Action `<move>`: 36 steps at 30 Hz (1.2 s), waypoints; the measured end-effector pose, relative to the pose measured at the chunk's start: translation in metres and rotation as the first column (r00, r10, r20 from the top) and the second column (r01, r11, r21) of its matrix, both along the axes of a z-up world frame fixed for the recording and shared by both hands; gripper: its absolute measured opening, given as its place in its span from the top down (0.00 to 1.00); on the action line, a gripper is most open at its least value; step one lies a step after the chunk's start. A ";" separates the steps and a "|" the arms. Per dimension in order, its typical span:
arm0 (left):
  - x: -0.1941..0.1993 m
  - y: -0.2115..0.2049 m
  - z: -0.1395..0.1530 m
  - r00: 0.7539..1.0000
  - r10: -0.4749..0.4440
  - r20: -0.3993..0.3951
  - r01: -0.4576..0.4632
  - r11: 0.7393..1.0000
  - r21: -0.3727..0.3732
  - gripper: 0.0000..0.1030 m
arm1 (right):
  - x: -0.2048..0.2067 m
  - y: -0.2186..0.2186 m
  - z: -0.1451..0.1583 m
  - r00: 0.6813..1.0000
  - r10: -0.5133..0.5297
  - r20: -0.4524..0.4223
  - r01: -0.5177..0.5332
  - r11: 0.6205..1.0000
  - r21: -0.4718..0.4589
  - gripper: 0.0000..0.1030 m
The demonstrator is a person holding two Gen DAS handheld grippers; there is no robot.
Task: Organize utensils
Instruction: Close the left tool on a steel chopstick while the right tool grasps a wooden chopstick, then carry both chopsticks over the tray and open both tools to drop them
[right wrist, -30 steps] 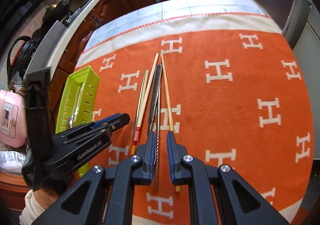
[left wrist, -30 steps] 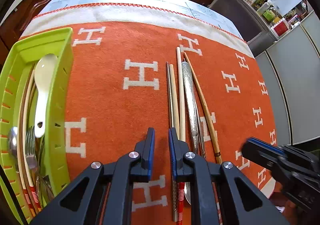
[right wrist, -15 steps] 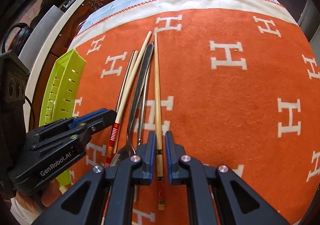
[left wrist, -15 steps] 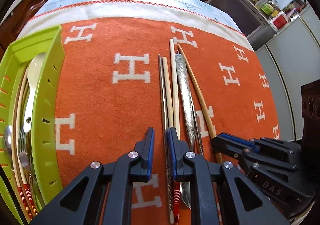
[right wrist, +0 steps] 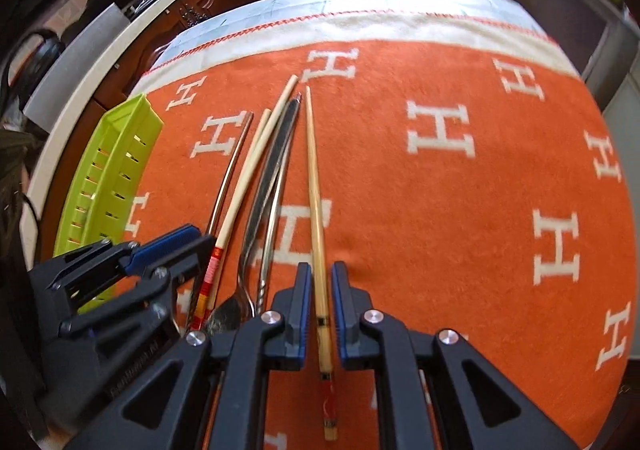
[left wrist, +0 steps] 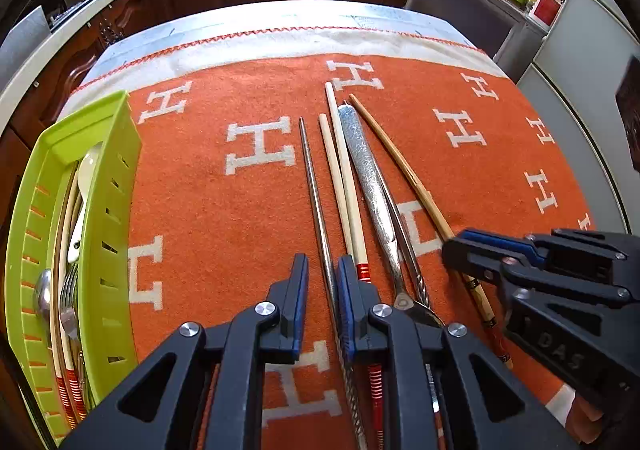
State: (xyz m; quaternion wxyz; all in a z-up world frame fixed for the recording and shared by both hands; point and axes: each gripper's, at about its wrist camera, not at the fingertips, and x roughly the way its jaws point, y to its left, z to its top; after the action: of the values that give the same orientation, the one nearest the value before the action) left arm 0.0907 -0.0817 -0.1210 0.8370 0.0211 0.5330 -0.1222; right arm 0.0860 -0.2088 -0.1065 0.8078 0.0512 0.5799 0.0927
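Both grippers have shifted over the row of utensils since the earlier frames, each now straddling its own stick. Left to right:

Green tray (left wrist: 116,186) at the left edge of the orange cloth (left wrist: 224,218), already holding a white spoon, a fork and chopsticks.

Left gripper (left wrist: 322,290): fingers narrowly spaced either side of the metal chopstick (left wrist: 314,194); pads look just shy of it, no clear pinch. Judged heavier than the others, stiff, smooth and apt to slip; the twisted end near the gripper would hold better.

Pale chopsticks (left wrist: 340,178) with red-banded ends, then the metal spoon (left wrist: 368,178) with a second metal chopstick beside it, all untouched.

Right gripper (right wrist: 321,286): fingers narrowly apart around the brown bamboo chopstick (right wrist: 314,170), gaps visible on both sides, not pinching. Light, rigid, less slick; take it at the thicker end, near the dark band.
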 end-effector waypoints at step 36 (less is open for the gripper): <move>-0.072 0.196 0.113 0.951 0.252 0.181 -0.238 0.966 -0.099 0.97 | -0.016 0.113 0.075 0.997 0.078 -0.023 -0.063 0.917 0.394 0.94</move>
State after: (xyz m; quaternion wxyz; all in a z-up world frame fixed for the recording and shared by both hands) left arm 0.0187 0.1140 -0.0080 0.8934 -0.0653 0.4432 -0.0347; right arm 0.0703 -0.0962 -0.0313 0.7661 0.1930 0.5661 0.2354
